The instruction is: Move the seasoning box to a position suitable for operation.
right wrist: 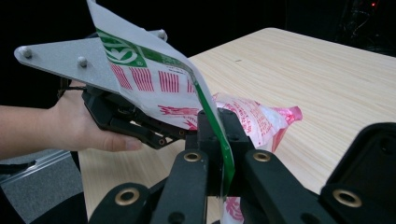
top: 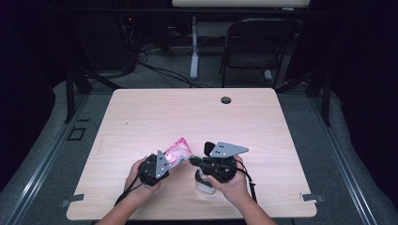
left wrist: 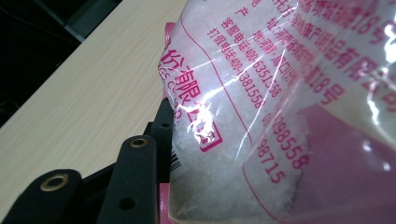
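The left gripper (top: 162, 165) has its jaws clamped on the body of the bag (top: 178, 151), and the right gripper (right wrist: 223, 140) has its jaws pinched shut on the bag's green-edged top strip, likely so the two can pull the seal apart. The bag hangs between both sets of jaws above the counter (top: 187, 112), packed with white crystals (left wrist: 210, 154); a small clear jar (top: 204, 183) sits under the right gripper, contents unclear.

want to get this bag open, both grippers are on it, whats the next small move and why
Probably draw the right gripper slowly away from the left gripper. Its jaws are shut on the bag's top edge, the left one holds the bag of white crystals, and a clear container waits beneath on the table.
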Motion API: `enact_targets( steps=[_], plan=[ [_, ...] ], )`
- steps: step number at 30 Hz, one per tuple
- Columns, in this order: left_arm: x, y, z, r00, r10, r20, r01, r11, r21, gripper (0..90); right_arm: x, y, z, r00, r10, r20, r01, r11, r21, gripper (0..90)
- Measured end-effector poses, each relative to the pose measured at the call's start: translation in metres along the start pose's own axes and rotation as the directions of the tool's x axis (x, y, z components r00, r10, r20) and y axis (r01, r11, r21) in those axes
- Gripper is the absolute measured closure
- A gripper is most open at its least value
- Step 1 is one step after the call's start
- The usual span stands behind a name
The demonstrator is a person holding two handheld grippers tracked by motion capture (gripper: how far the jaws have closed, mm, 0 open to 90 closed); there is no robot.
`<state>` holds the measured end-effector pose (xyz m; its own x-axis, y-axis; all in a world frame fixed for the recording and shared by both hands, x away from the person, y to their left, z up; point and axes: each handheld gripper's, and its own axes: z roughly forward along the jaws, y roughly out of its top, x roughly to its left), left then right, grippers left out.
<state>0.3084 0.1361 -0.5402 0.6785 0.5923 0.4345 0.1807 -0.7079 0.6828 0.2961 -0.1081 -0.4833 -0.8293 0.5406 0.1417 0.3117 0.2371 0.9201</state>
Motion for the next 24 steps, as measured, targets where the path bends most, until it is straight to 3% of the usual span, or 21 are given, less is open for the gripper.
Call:
enact_targets(
  steps=[12,24],
  plan=[
    [-0.006,0.008,-0.001,0.9959,0.077,-0.047,-0.077,0.997,-0.008,61.7,0.0,-0.006,-0.011,0.9999,0.005,0.015,-0.005,1.0,0.007,89.4],
    [-0.008,0.01,0.001,0.9934,0.096,-0.062,-0.097,0.9953,-0.007,61.9,-0.001,-0.009,-0.014,0.9996,0.013,0.026,-0.014,1.0,0.009,89.5]
  ],
)
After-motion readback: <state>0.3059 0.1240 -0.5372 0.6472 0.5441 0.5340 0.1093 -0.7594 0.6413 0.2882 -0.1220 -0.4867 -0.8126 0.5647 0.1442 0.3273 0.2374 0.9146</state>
